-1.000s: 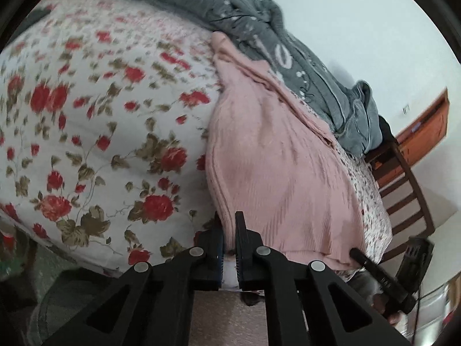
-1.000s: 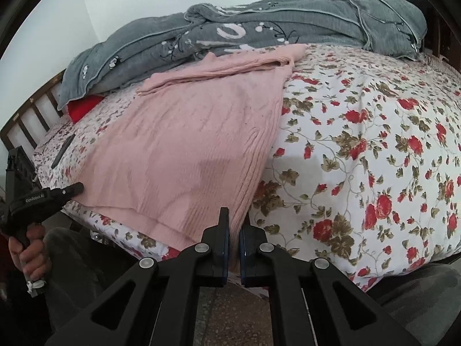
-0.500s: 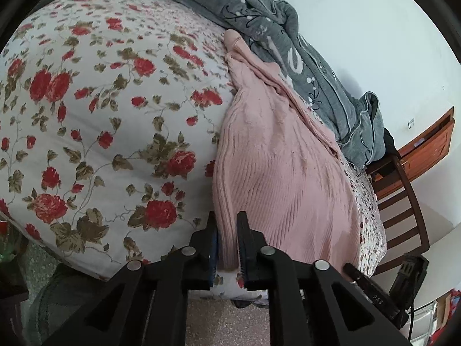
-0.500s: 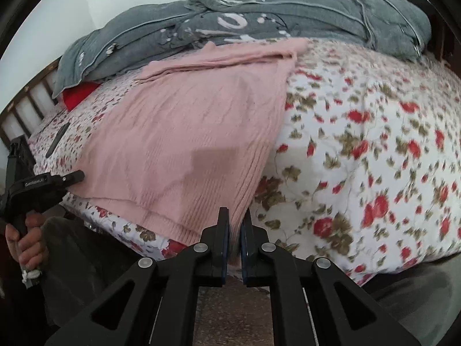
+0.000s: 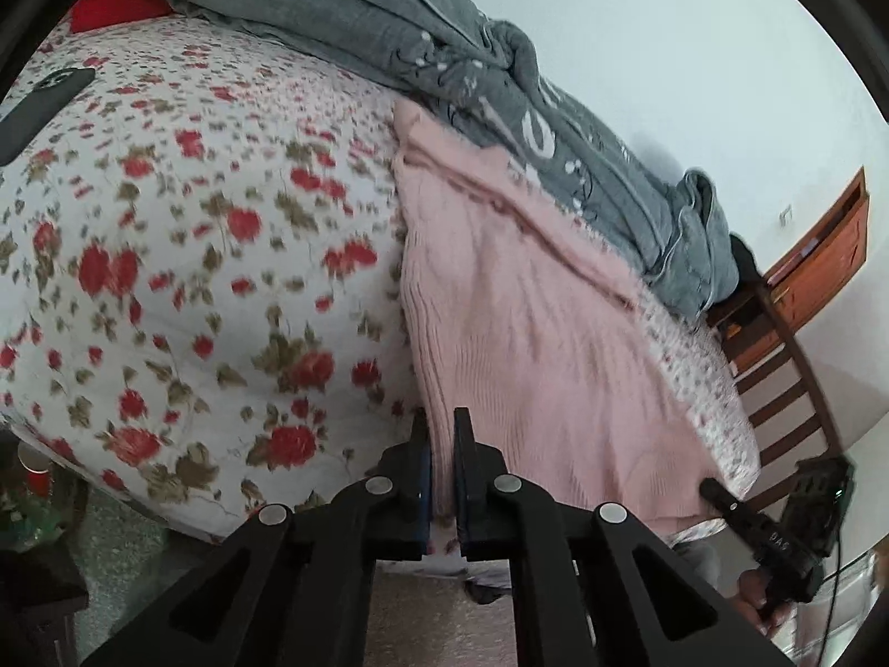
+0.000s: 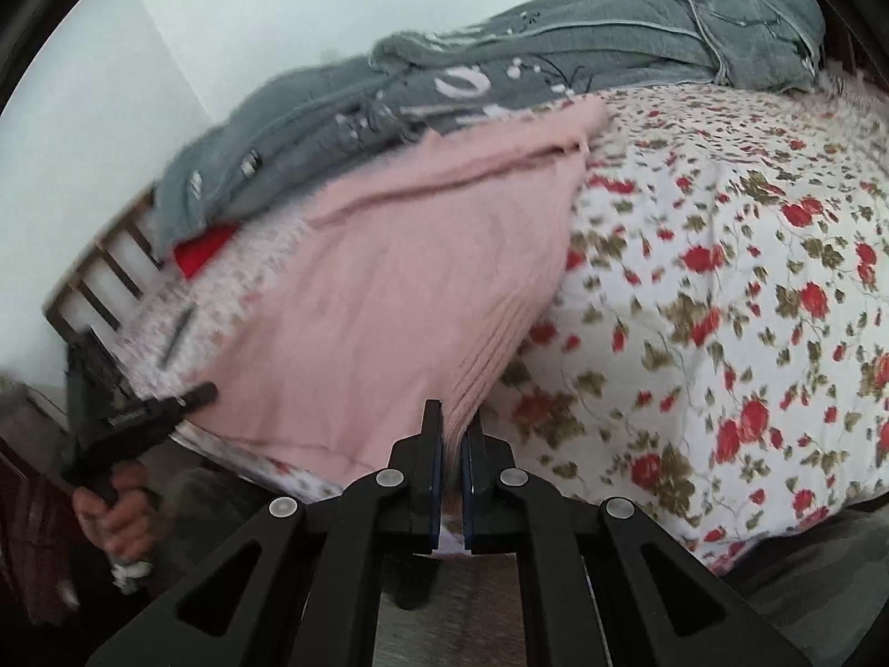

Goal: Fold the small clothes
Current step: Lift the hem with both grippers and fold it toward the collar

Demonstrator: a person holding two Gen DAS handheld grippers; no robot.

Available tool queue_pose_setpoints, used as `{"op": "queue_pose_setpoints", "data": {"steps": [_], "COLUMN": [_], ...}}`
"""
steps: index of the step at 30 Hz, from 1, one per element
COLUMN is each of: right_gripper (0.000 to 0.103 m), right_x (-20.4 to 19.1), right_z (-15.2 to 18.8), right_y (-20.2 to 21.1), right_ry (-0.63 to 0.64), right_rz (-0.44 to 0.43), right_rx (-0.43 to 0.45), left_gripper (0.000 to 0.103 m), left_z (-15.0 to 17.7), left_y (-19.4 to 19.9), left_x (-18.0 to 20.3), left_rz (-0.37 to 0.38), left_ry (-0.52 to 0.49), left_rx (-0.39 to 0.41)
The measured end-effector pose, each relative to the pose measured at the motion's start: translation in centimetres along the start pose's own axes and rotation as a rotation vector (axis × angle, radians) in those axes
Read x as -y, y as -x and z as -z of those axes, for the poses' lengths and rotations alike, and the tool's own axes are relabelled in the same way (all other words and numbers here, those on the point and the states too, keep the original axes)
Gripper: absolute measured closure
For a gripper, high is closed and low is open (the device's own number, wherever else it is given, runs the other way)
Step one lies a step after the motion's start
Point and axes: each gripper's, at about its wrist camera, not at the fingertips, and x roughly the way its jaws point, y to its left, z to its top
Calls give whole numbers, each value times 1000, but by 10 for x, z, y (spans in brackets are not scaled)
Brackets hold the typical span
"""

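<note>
A pink knit sweater (image 5: 533, 344) lies spread on the flowered bedspread (image 5: 183, 278), its ribbed hem hanging toward the bed's near edge. My left gripper (image 5: 441, 433) is shut on the hem's left corner, with pink fabric pinched between its pads. My right gripper (image 6: 454, 422) is shut on the hem's other corner of the same sweater (image 6: 400, 300). Each gripper shows in the other's view: the right one (image 5: 717, 492) at the hem's far corner, the left one (image 6: 194, 394) held by a hand (image 6: 119, 517). The hem is lifted a little off the bed.
A grey quilted blanket (image 5: 500, 89) is heaped along the wall behind the sweater. A dark phone (image 5: 44, 105) and a red pillow (image 5: 119, 8) lie at the bed's head. A wooden chair (image 5: 778, 378) stands past the foot. The headboard slats (image 6: 105, 278) are at left.
Both grippers have risen, lifting the sweater's hem corners off the bed edge. More of the bedspread and the phone have come into view. Both stayed shut on the hem.
</note>
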Motion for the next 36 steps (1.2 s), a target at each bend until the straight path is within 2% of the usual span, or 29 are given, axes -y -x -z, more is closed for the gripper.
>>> {"op": "queue_pose_setpoints", "data": {"steps": [5, 10, 16, 23, 28, 30, 36], "right_gripper": [98, 98, 98, 98, 98, 98, 98], "right_x": [2, 0, 2, 12, 18, 23, 42], "right_z": [-22, -55, -101, -155, -196, -212, -250], "right_y": [12, 23, 21, 1, -20, -31, -71], "right_ry": [-81, -114, -170, -216, -229, -239, -286], "right_rz": [-121, -193, -246, -257, -219, -203, -171], "right_rx": [28, 69, 111, 151, 167, 168, 158], "left_gripper": [96, 96, 96, 96, 96, 96, 96], "left_z": [-25, -53, -100, -158, -195, -207, -241], "left_y": [19, 21, 15, -11, -47, -64, -121], "left_x": [13, 26, 46, 71, 76, 74, 68], "left_rz": [35, 86, 49, 1, -1, -25, -45], "left_ry": [-4, 30, 19, -40, -25, -11, 24], "left_rx": [45, 56, 99, 140, 153, 153, 126]}}
